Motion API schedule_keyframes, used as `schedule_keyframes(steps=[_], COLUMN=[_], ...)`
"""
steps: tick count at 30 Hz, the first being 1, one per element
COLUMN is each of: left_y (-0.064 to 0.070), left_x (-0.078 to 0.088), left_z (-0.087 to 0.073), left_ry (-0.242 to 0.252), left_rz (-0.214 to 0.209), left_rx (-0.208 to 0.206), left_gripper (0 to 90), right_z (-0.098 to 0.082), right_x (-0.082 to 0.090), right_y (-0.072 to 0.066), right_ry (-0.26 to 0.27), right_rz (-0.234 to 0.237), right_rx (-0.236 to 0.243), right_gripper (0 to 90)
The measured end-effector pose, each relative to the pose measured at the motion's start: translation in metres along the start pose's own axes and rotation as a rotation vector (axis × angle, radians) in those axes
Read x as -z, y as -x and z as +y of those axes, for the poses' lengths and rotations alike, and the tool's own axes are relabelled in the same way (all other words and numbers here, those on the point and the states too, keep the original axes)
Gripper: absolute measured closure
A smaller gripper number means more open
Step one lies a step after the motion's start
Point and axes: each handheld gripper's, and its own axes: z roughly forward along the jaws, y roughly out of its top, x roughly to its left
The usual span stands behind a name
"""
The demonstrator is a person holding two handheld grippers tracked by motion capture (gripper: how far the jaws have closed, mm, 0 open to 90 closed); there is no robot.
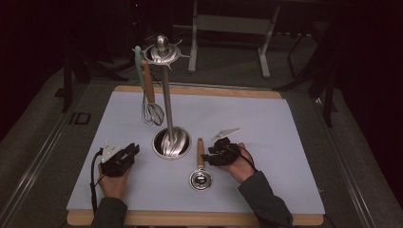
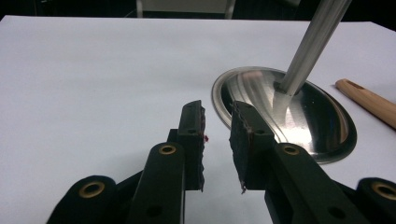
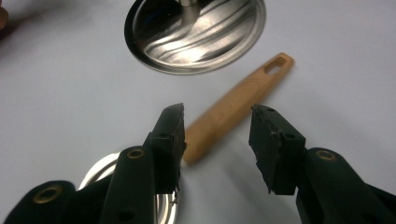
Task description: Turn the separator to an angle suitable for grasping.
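Resting on the white mat (image 1: 266, 142), both grippers sit low near the 6 o'clock edge of the table.

Right gripper (image 1: 215, 153): positioned at about 4 o'clock from the round steel base (image 1: 171, 142) of the utensil stand. Its jaws stand apart, one on each side of the wooden handle (image 3: 233, 109) of the ladle (image 1: 201, 171). In the right gripper view the handle runs between the two pads (image 3: 273, 144) with a gap on each side; no pad presses on it. The ladle lies flat on the mat, its steel bowl (image 1: 201, 180) toward 6 o'clock and the handle end, with its hanging slot, toward 12 o'clock, just beside the base.

Left gripper (image 1: 124, 156): positioned at about 8 o'clock from the base, pointing toward it. Its jaws are partly apart with nothing between them; in the left gripper view only bare mat lies in the gap, and the rim of the base is just beyond the fingertips.

Utensil stand: a steel pole (image 1: 167, 97) rises from the base to a hook ring (image 1: 163, 53) at 12 o'clock. A whisk (image 1: 151, 102) with a wooden handle hangs from the ring, beside a pale green utensil (image 1: 139, 64), both clear of the mat.
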Motion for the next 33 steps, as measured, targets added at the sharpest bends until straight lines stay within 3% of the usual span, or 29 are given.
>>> schedule_keyframes(steps=[6,12,19,22,33], left_y=[0.003,0.004,0.005,0.005,0.005], left_x=[-0.001,-0.001,-0.001,-0.001,-0.001], left_z=[-0.002,-0.002,-0.003,-0.003,-0.003], left_ry=[-0.016,-0.013,-0.012,-0.011,-0.012], left_rz=[0.004,0.005,0.006,0.007,0.008], left_rx=[-0.035,-0.039,-0.040,-0.041,-0.043], left_gripper=[73.4,72.7,72.0,72.0,71.7], right_z=[-0.002,-0.002,-0.002,-0.001,-0.012], right_x=[-0.021,-0.031,-0.040,-0.039,-0.026], right_y=[0.001,0.002,-0.005,-0.004,0.012], right_ry=[-0.035,-0.050,-0.081,-0.091,-0.132], right_rz=[-0.004,-0.023,-0.057,-0.052,-0.049], right_rx=[-0.077,-0.111,-0.084,-0.089,-0.097], right_gripper=[53.7,50.7,48.8,49.9,61.8])
